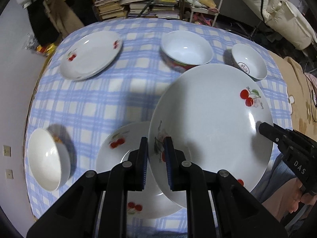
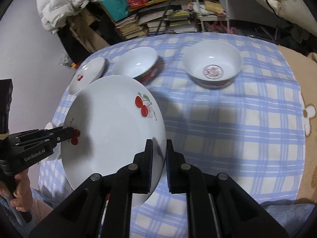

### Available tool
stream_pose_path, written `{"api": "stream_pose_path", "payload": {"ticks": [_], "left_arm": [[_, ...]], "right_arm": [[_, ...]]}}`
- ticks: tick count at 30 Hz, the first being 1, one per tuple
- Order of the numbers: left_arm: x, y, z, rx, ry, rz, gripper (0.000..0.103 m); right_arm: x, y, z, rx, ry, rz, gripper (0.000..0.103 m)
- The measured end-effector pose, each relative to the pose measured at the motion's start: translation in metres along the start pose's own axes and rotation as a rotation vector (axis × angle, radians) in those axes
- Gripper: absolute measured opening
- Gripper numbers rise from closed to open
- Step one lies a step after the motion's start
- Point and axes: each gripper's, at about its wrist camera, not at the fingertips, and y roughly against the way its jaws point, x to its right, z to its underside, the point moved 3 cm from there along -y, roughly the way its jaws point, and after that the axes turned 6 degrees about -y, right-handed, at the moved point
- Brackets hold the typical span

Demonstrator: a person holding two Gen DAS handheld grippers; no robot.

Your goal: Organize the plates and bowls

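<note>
Where a blue-checked tablecloth [image 1: 83, 103] covers the table, stacked books [image 1: 111, 8] and a white rack [image 1: 208, 0] occupy the upper frame; left gripper [image 1: 155, 158] and right gripper [image 2: 159, 158], jaws narrowed, each pinch the raised cherry plate [image 1: 210, 123] by its rim, lower centre.

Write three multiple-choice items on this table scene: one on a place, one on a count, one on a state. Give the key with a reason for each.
1. Where is the lifted cherry plate?
A. Above another cherry plate
B. Inside a bowl
C. On the floor

2. How many bowls does the left wrist view show?
A. One
B. Three
C. Five

3. How is the lifted plate held?
A. By the left gripper alone
B. By both, with the right gripper too
C. By neither

Key: 1 A, it partly covers the plate lying on the tablecloth. 2 B, two bowls sit at the far side and one at the near left. 3 B, each gripper clamps an opposite rim.
</note>
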Motion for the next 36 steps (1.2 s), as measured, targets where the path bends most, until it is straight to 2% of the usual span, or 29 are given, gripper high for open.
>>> {"api": "stream_pose_path", "payload": {"ticks": [11,17,25,30,33,36], "left_arm": [[-0.054,0.011,0.050,-0.011,0.096,-0.020,0.016],[-0.072,0.010,0.073,-0.012,0.123,-0.054,0.016],[-0.080,-0.004,0.089,-0.030,0.152,-0.046,0.016],[-0.088,-0.014,0.092,-0.052,0.188,-0.040,0.016],[-0.088,-0.016,0.093,-0.046,0.190,-0.065,0.016],[-0.091,-0.022,0.094,-0.061,0.206,-0.048,0.016]], "right_arm": [[-0.060,-0.004,0.021,0.011,0.115,-0.051,0.013],[-0.083,-0.019,0.037,-0.024,0.187,-0.026,0.013],[-0.089,-0.034,0.050,-0.047,0.215,-0.003,0.013],[-0.093,-0.039,0.050,-0.058,0.216,-0.032,0.013],[-0.093,-0.047,0.050,-0.070,0.217,-0.039,0.013],[-0.091,-0.055,0.050,-0.091,0.216,-0.036,0.013]]}}
